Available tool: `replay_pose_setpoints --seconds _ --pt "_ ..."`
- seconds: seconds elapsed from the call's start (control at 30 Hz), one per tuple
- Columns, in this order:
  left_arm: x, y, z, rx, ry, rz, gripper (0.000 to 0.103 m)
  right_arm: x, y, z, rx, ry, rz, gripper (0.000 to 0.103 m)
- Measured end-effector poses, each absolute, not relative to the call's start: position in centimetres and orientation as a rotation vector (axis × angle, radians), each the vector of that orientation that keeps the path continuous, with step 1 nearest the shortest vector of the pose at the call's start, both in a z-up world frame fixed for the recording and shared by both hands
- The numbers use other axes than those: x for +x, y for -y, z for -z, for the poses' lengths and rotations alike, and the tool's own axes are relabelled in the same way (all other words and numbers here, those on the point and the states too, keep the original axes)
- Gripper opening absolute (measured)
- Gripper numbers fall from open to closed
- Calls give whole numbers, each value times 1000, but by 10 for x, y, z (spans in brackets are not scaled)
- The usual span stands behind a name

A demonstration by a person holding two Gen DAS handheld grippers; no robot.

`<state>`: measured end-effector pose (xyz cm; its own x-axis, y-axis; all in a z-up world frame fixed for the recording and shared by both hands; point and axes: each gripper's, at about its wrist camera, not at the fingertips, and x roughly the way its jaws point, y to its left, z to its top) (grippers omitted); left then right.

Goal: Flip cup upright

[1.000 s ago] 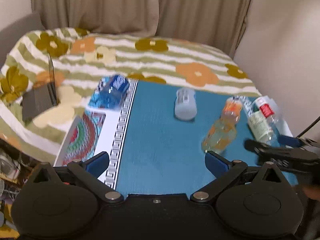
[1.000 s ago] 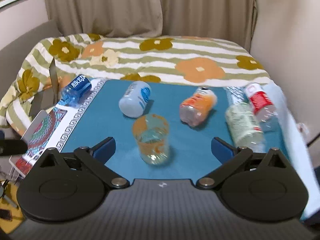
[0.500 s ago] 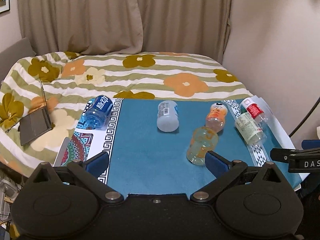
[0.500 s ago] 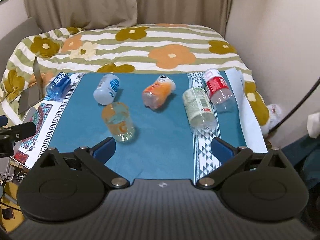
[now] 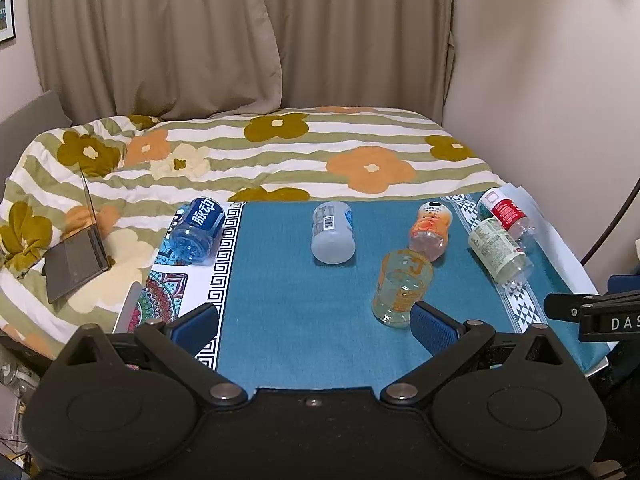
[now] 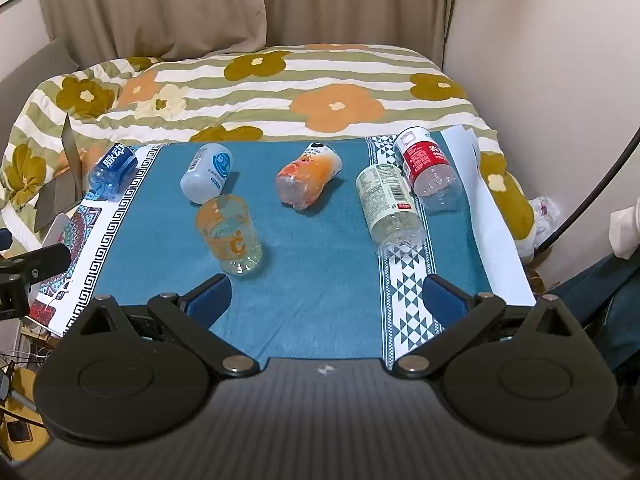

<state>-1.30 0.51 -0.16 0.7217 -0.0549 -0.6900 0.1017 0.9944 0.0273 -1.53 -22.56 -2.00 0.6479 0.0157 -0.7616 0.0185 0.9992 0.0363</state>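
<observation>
Cup (image 6: 230, 233) lies on its side on the teal mat (image 6: 312, 248), long axis running away and leftward, just ahead of the left finger of the wide-open, empty right gripper (image 6: 326, 300); the left gripper (image 5: 314, 326), likewise wide, hovers near

bare teal desk (image 6: 320, 280) lies open on the near side of the cup (image 6: 230, 234). a white bottle (image 6: 206, 178) crowds just behind it; an orange bottle (image 6: 308, 178) lies near its right.

Left claw (image 5: 314, 330) and right claw (image 6: 326, 298) both hang with fingers spread wide, gripping nothing; they seem roughly level, side by side.
</observation>
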Motion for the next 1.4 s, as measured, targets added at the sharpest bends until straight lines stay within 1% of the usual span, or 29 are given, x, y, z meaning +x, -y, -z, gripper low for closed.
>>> replay_pose_setpoints --seconds 1.4 --pt "3 -2 3 97 -748 81 103 -3 223 27 36 -880 9 103"
